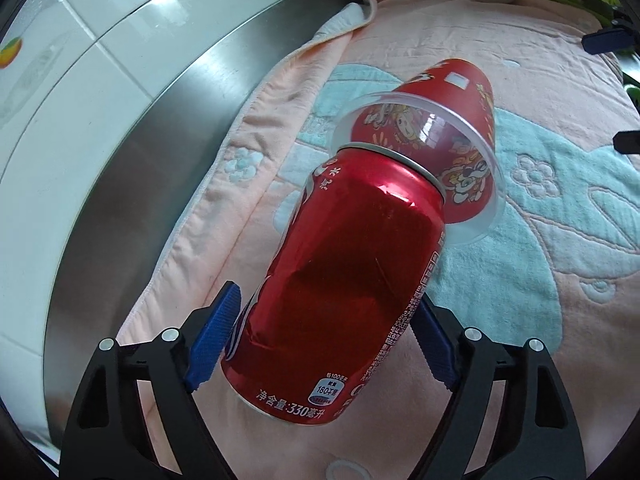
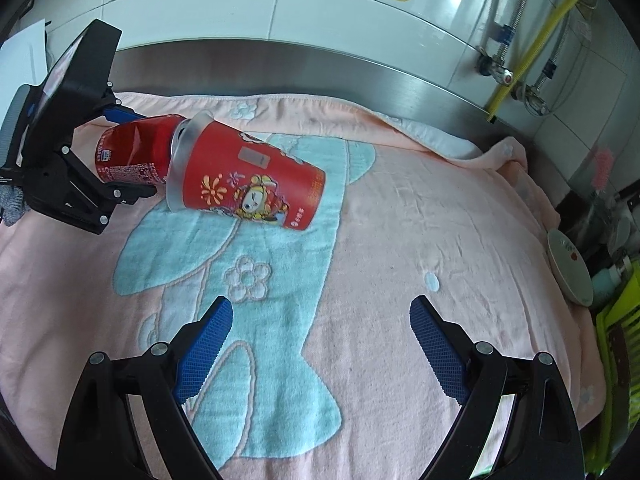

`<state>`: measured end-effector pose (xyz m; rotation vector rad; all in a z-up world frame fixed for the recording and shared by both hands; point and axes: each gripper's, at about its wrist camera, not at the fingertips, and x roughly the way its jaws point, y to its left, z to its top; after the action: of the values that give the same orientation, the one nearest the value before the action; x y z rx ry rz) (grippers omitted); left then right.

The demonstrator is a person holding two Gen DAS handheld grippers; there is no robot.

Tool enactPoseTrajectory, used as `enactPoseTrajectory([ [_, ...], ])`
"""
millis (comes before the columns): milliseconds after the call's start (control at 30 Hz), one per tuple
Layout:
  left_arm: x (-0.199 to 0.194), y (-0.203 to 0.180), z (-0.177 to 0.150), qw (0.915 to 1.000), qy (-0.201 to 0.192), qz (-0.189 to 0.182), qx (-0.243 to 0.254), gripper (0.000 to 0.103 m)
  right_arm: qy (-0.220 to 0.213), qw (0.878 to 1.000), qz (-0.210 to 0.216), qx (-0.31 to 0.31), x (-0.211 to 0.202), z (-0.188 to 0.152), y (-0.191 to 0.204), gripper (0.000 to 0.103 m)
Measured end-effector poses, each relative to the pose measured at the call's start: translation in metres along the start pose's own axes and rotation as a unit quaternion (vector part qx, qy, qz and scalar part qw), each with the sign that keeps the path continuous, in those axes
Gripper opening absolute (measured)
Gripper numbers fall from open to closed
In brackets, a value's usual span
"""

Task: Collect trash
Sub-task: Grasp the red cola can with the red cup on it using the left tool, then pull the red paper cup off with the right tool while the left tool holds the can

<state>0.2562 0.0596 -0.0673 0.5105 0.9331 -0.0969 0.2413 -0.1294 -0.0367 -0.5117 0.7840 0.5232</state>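
A dented red drink can (image 1: 344, 280) lies on the pink towel (image 1: 540, 60) with its top end poking into the mouth of a red cartoon-printed cup (image 1: 452, 120). The cup has a frosted rim and lies on its side. My left gripper (image 1: 328, 296) straddles the can's lower half, its blue pads close along both sides, and a gap shows at the right pad. The right wrist view shows the same can (image 2: 132, 148), cup (image 2: 256, 176) and left gripper (image 2: 140, 152) at the far left. My right gripper (image 2: 320, 304) hangs open over bare towel with nothing between its pads.
The towel (image 2: 400, 220) covers a steel counter (image 2: 280, 68) against a white tiled wall. At the right stand a small white dish (image 2: 568, 268), a green plastic basket (image 2: 616, 344), and pipes with a yellow hose (image 2: 532, 48).
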Motion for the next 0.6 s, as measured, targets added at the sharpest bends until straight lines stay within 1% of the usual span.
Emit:
enactPoseTrajectory([
  [100,-0.008,0.003,-0.005,0.9996,0.004,-0.006,-0.029,0.078,-0.002,1.000,0.003,-0.025,0.006,0.008,0.006,0.087],
  [167,-0.013,0.006,-0.010,0.9987,0.014,-0.002,-0.049,0.076,0.000,0.999,0.010,-0.048,0.011,0.015,0.010,0.087],
  [233,-0.020,0.010,-0.015,0.9976,0.014,-0.006,-0.068,0.076,0.000,0.997,0.007,-0.078,0.017,0.022,0.015,0.087],
  [333,-0.031,0.015,-0.022,0.9959,0.012,-0.003,-0.090,0.075,0.001,0.994,0.011,-0.113,0.027,0.032,0.020,0.087],
  [400,-0.035,0.020,-0.024,0.9946,0.010,-0.001,-0.103,0.075,-0.002,0.990,0.017,-0.139,0.035,0.040,0.023,0.087],
  [500,-0.039,0.030,-0.031,0.9900,0.011,-0.012,-0.140,0.074,-0.005,0.985,0.022,-0.173,0.045,0.048,0.029,0.087],
  [600,-0.042,0.034,-0.037,0.9870,0.015,-0.013,-0.160,0.074,-0.007,0.976,0.018,-0.219,0.057,0.053,0.040,0.087],
])
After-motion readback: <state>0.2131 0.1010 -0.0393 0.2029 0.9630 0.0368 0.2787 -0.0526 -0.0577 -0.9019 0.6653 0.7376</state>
